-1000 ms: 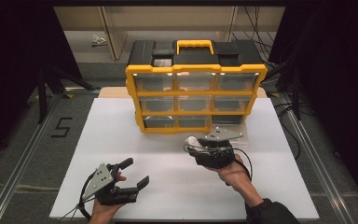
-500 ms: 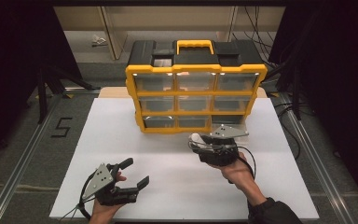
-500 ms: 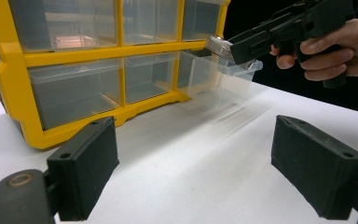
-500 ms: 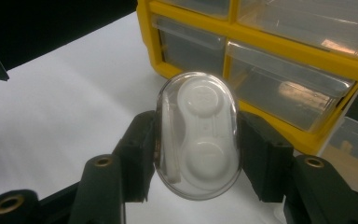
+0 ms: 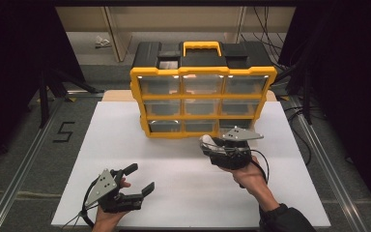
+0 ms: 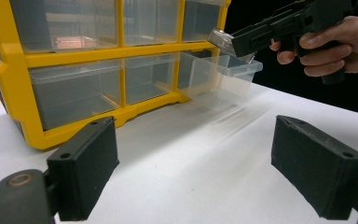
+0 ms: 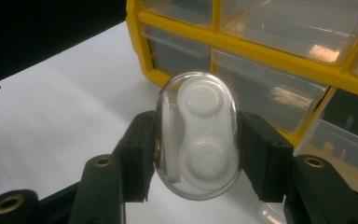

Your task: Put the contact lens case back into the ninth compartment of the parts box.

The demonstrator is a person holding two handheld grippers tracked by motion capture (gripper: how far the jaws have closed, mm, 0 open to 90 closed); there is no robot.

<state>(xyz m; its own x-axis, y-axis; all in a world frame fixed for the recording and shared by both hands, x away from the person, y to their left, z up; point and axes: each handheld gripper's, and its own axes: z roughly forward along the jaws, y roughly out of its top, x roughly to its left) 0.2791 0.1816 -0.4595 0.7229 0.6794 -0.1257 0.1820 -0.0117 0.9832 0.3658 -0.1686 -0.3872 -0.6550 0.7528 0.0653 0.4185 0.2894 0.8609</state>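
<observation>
The right gripper (image 7: 196, 140) has its jaws closed on the two long sides of a contact lens case (image 7: 198, 135), a small clear oval shell with a white twin-cup holder inside. It looks light, rigid and smooth, so it probably slips easily; gripping the long flat sides across the narrow waist, as here, seems the safest hold, with modest pressure since thin clear plastic could crack or pop open.

In the high view the right gripper (image 5: 211, 146) holds the case above the white table (image 5: 125, 140), just in front of the lower right corner of the yellow drawer organiser (image 5: 203, 101). The bottom right drawer (image 6: 219, 70) is pulled partway out, and in the left gripper view the case (image 6: 220, 38) hangs just above its open front.

The left gripper (image 5: 135, 180) rests near the table's front edge, toward the left corner, jaws wide apart and empty.

Compared with a second ago, the right gripper has moved forward and slightly right, closer to the open drawer, carrying the case with it. The left gripper and the organiser have not shifted.
</observation>
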